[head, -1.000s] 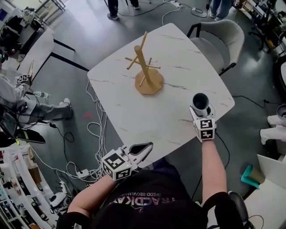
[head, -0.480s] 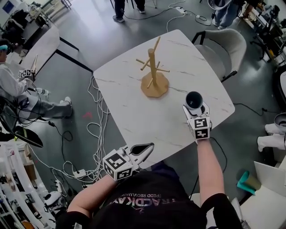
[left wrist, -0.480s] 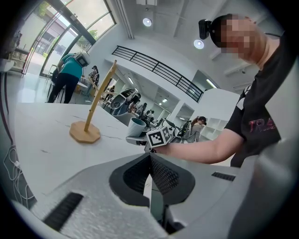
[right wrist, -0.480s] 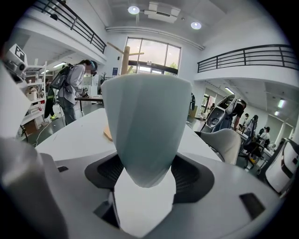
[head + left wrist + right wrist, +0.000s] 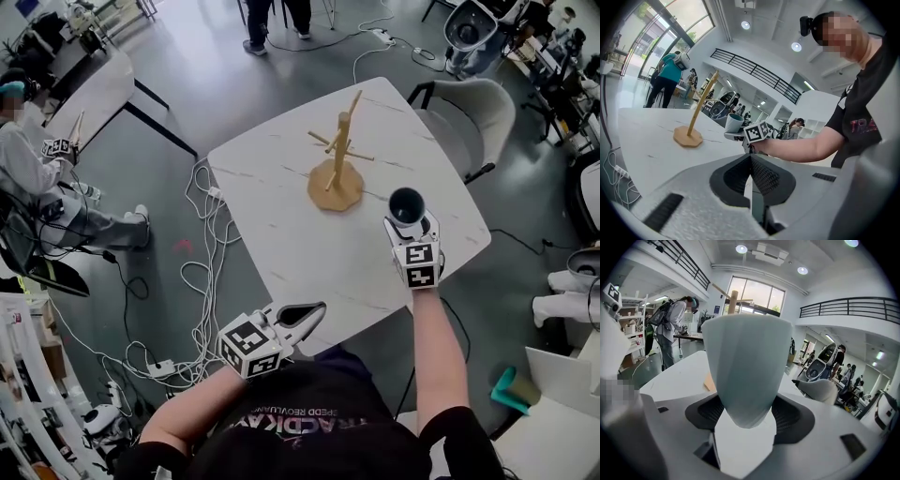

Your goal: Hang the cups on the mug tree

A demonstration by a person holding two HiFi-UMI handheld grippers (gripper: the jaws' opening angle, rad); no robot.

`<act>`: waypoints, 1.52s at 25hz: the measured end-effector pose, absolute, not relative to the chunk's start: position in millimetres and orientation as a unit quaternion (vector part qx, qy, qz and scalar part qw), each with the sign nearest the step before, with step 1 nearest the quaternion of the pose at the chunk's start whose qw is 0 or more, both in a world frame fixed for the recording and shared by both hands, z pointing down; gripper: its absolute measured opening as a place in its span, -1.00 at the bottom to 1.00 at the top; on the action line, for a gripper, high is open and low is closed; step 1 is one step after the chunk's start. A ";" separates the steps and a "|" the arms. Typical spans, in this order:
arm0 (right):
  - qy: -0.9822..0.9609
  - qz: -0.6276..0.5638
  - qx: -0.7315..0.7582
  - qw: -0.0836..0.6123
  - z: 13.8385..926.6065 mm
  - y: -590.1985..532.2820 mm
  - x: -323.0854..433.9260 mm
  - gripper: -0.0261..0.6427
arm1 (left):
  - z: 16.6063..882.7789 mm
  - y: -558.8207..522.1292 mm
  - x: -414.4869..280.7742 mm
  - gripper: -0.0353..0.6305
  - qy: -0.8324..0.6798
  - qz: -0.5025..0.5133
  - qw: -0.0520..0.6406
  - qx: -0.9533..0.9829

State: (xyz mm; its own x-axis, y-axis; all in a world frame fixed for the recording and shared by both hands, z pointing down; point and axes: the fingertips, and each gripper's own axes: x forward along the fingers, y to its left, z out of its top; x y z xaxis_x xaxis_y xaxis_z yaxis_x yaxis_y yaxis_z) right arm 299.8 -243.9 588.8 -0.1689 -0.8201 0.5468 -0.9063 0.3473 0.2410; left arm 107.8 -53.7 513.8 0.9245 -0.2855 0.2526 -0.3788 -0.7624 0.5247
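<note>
We are in the carrying step: one cup (image 5: 407, 202) is in hand and headed for the tree (image 5: 339, 159), whose pegs are all bare.

The right gripper (image 5: 411, 225) has its jaws clamped on the lower body of the cup. In the right gripper view the pale cup (image 5: 745, 366) stands upright between the dark pads, mouth up, and the top of the tree shows just behind its rim. From the head view, the cup sits to the right of the tree and a little nearer to us, close to its base but not touching it. In the left gripper view it appears to be held clear of the table (image 5: 281, 216).

The left gripper (image 5: 305, 314) hangs at the table's near edge, well apart from the tree. Its jaws are pressed together with nothing between them.

We see no other cup on the table.

No view shows us the cup's handle, so we cannot say which way it faces. We judge that the next move depends on it. The cup needs raising to the height of a free peg on our side of the tree. Then it must be turned so the handle's loop meets the peg's tip and slid down the peg before the jaws let go. The tree is light, so a knock could shift it, and the idle left gripper could steady the base.
</note>
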 end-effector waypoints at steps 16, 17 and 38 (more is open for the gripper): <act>-0.683 0.000 0.587 0.434 547.7 -250.7 293.1 0.01 | 497.0 -44.8 65.4 -0.90 -0.129 0.078 0.279 0.948; -0.679 0.000 0.588 0.439 546.1 -250.4 292.4 0.01 | 496.1 -43.7 62.9 -0.90 -0.126 0.077 0.278 0.949; -0.553 -0.109 0.496 0.661 505.5 -288.7 283.6 0.01 | 488.1 -36.8 25.1 -0.90 -0.082 0.069 0.270 0.957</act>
State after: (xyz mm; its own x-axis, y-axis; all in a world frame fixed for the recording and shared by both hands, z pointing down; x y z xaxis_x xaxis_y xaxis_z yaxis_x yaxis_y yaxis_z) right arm 283.6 -288.7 505.5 0.3655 -0.6928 0.6216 -0.4043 0.4833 0.7765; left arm 25.1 -36.8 488.1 0.9769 -0.1206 0.1765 -0.1951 -0.8407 0.5051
